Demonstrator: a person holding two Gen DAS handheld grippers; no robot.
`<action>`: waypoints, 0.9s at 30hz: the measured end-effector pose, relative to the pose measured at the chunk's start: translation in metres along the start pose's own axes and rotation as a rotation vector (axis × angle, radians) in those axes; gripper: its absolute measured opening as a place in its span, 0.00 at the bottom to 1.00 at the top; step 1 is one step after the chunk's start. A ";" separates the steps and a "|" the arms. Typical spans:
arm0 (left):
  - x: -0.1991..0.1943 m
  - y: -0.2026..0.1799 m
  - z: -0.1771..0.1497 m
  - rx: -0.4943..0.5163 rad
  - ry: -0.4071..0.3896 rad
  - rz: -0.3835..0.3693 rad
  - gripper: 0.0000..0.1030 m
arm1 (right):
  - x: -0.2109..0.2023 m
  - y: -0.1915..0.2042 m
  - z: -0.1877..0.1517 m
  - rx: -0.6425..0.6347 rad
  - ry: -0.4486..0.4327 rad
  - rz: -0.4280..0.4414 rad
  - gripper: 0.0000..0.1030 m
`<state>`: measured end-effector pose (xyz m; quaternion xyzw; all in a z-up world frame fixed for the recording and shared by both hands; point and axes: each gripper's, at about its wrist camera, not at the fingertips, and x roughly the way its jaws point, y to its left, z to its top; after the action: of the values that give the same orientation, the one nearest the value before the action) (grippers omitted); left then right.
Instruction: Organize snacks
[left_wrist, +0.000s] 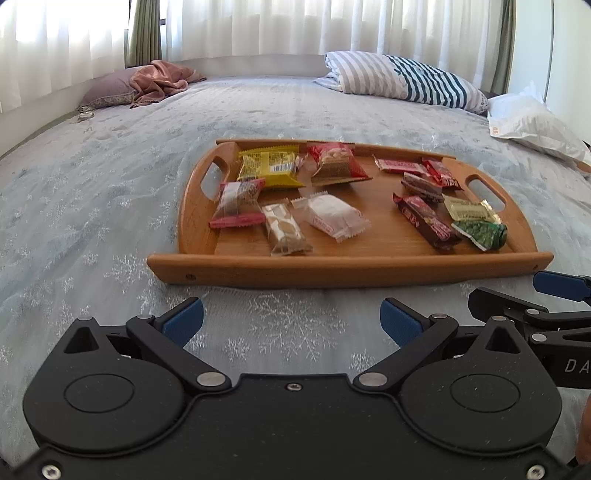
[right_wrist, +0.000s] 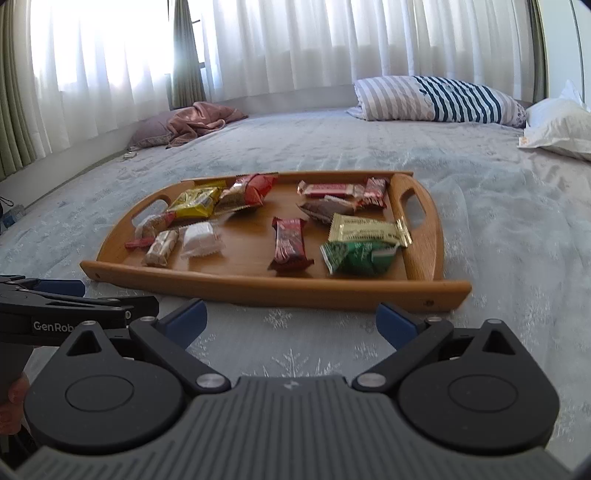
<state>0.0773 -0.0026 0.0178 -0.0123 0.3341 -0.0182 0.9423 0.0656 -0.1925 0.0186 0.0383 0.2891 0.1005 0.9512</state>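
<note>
Tray: the tray (left_wrist: 347, 267) lies flat on the bed (left_wrist: 92, 206), just ahead of both grippers, its long near wall facing them.
Left gripper: the left gripper (left_wrist: 291, 325) sits before the tray's near wall, towards its middle; only bedcover lies between its spread jaws.
Right gripper: the right gripper (right_wrist: 291, 321) sits just right of the left one, before the tray's right half, nothing between its jaws.
Left group: several snack packets (left_wrist: 284, 229) lie on the tray's left half.
Right group: more packets (right_wrist: 354, 254) lie on its right half; bare tray floor separates the groups.
Pillows: the pillows (left_wrist: 406, 79) lie far behind the tray.
</note>
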 end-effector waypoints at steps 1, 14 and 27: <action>0.000 0.000 -0.002 0.001 0.005 -0.004 0.99 | 0.000 -0.001 -0.002 0.006 0.006 -0.002 1.00; 0.003 -0.004 -0.015 0.008 0.023 -0.003 1.00 | 0.005 0.000 -0.017 -0.028 0.031 -0.040 1.00; 0.007 -0.002 -0.025 0.013 -0.008 0.000 1.00 | 0.011 0.002 -0.023 -0.057 0.030 -0.041 1.00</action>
<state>0.0670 -0.0051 -0.0061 -0.0060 0.3302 -0.0203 0.9437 0.0616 -0.1876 -0.0059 0.0035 0.3009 0.0898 0.9494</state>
